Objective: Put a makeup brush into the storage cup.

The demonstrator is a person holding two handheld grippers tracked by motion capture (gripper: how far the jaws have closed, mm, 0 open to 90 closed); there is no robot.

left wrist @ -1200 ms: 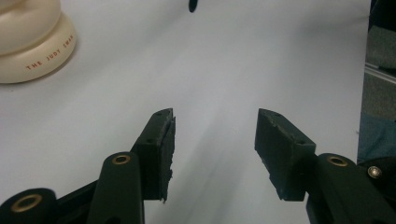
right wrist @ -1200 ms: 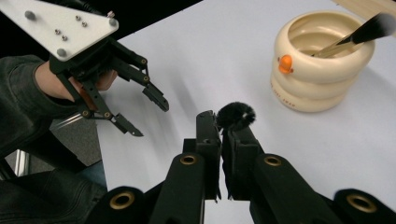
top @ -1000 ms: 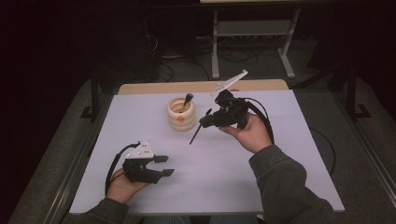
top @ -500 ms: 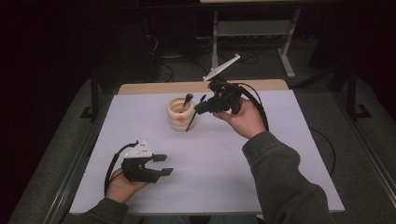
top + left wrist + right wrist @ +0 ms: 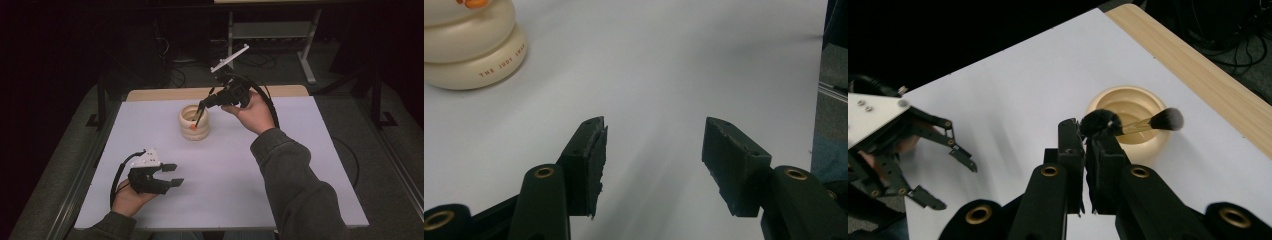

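Observation:
A cream ribbed cup (image 5: pixel 194 121) stands on the white table (image 5: pixel 300 150) toward the far side. My right gripper (image 5: pixel 202 106) hangs just above its right rim, shut on a thin dark brush (image 5: pixel 197 117) whose lower end dips into the cup. In the right gripper view the jaws (image 5: pixel 1085 135) pinch that brush below a dark tuft (image 5: pixel 1100 122). Beyond it a gold ferrule with pale-tipped bristles (image 5: pixel 1168 119) lies across the cup's mouth (image 5: pixel 1128 107). My left gripper (image 5: pixel 172 175) rests open near the front left, nothing between its pads (image 5: pixel 591 150). The cup (image 5: pixel 469 50) is far off its left jaw.
A wooden strip (image 5: pixel 165 94) borders the table's far edge. Behind it on the dark floor are a metal stand (image 5: pixel 270 30) and loose cables (image 5: pixel 180 75). The person's right sleeve (image 5: pixel 295 185) crosses the table's right half.
The right hand has carried the brush up and toward the far left, from beside the cup to over it, and the brush's lower end now sits in the cup. The left gripper has stayed put.

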